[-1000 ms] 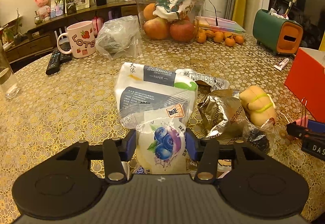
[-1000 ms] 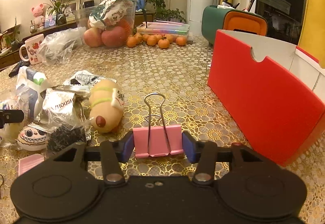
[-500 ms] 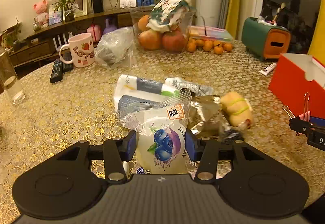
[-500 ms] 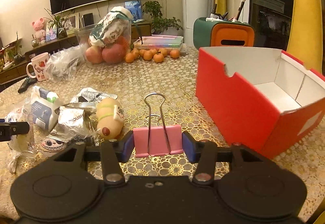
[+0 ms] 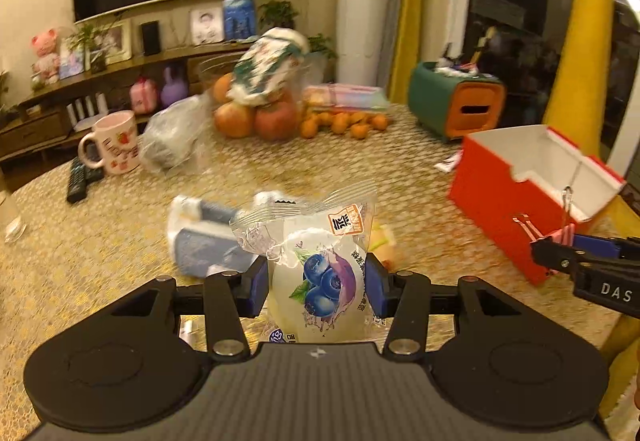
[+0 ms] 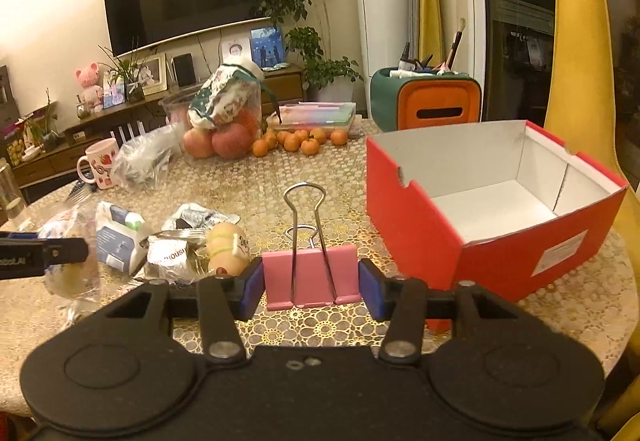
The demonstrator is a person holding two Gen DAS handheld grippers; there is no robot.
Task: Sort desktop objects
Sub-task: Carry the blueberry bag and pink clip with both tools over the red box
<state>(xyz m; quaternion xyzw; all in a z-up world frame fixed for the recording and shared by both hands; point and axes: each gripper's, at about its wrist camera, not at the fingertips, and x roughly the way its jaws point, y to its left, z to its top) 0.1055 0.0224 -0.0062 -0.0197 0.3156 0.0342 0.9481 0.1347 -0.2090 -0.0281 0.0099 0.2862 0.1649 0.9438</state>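
Note:
My left gripper (image 5: 316, 287) is shut on a clear snack packet with a blueberry picture (image 5: 320, 273), held above the table. My right gripper (image 6: 311, 283) is shut on a pink binder clip (image 6: 310, 279) with its wire handles standing up. An open red box with a white inside (image 6: 492, 201) stands on the table to the right of the clip. In the left wrist view the same red box (image 5: 520, 181) is at the right, with the right gripper and its binder clip (image 5: 560, 237) in front of it. In the right wrist view the left gripper's finger (image 6: 44, 253) shows at the left edge.
A tissue pack (image 6: 120, 241), a foil wrapper (image 6: 172, 253) and a tan plush toy (image 6: 228, 249) lie left of centre. Further back are a fruit container (image 6: 224, 121), small oranges (image 6: 300, 139), a mug (image 6: 100, 163), a plastic bag (image 6: 148, 157) and a green-orange organiser (image 6: 428, 101).
Both grippers have risen and drawn away from the pile with their loads. The red box's white inside has come into view in both cameras.

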